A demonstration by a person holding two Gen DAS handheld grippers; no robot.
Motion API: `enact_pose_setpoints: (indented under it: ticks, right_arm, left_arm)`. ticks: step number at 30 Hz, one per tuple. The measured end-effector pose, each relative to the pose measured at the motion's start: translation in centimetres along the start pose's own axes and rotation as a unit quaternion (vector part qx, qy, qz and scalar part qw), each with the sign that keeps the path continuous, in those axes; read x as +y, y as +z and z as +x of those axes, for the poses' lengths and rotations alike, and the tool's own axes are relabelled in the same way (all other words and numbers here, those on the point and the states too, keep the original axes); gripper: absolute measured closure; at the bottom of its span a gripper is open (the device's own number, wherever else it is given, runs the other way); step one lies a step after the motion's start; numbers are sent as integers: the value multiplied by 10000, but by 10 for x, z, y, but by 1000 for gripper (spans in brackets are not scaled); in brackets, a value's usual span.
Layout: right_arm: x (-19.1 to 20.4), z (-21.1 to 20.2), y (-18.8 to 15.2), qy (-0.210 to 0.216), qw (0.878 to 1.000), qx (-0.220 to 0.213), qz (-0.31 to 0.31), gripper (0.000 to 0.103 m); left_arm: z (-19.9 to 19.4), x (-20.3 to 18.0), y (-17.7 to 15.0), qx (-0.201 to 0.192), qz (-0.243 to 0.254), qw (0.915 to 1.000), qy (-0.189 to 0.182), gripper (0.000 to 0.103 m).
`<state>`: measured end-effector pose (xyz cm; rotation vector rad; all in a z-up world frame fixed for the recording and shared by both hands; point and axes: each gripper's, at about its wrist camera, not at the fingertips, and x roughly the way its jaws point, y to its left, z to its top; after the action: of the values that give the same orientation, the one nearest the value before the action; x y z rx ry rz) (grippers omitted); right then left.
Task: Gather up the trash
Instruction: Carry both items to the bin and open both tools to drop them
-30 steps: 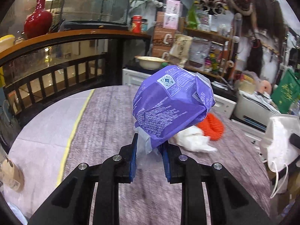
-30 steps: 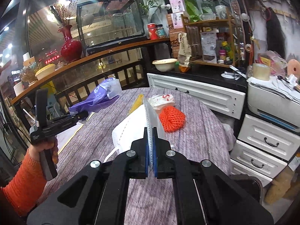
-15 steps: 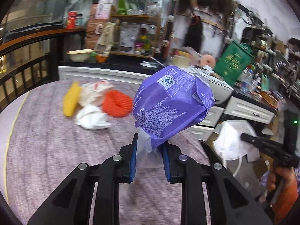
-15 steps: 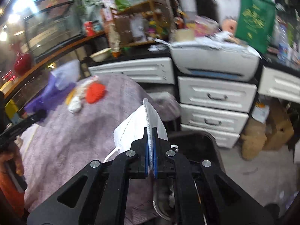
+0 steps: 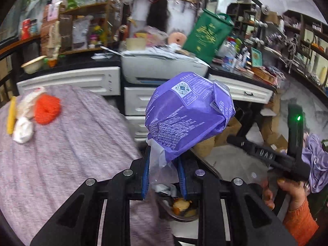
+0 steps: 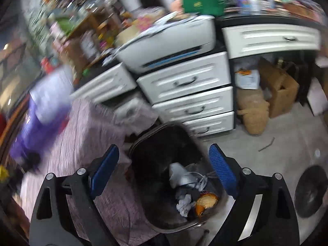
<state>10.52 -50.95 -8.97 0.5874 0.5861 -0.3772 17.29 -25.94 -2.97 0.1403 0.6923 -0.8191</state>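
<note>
My left gripper (image 5: 164,164) is shut on the clear neck of a purple plastic bag (image 5: 188,114), which stands up above the fingers. Under it shows the black trash bin (image 5: 184,217) beside the table. My right gripper (image 6: 164,160) hangs over the same bin (image 6: 143,141), its jaws opening wide with nothing between them. A white face mask (image 6: 180,176) lies in the bin on other scraps. On the table sit an orange net ball (image 5: 47,110), a white crumpled wad (image 5: 22,131) and a yellow piece (image 5: 11,114).
The table (image 5: 71,153) has a mauve woven cloth. White drawers (image 6: 192,98) and a printer (image 5: 162,67) stand just behind the bin. Cardboard boxes (image 6: 283,90) sit on the floor to the right. A hand (image 5: 287,188) grips the right tool.
Both grippers swung right, off the table and down over the bin. The right gripper opened and let go of the white mask, which now lies in the bin. The left still holds the bag.
</note>
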Motion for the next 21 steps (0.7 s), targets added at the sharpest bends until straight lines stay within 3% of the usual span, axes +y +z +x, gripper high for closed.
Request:
enact_pose_setpoints:
  ticks: [7, 13, 15, 17, 21]
  right_arm:
    - [-42, -39, 9, -403, 9982, -340, 296, 14]
    - [-54, -48, 2, -499, 9979, -298, 282, 14]
    - [-56, -48, 2, -476, 9980, -275, 309, 14]
    - [-57, -47, 3, -462, 9980, -271, 348, 14]
    - [-57, -46, 5, -423, 9978, -297, 417, 14]
  left_arm:
    - [61, -36, -23, 700, -34, 9973, -221, 80]
    - [107, -52, -48, 1267, 19, 9919, 7, 74]
    - [116, -50, -53, 1479, -37, 9889, 94, 48]
    - [125, -50, -57, 1691, -110, 9855, 18, 35]
    - [128, -56, -64, 1740, 1, 9847, 72, 18]
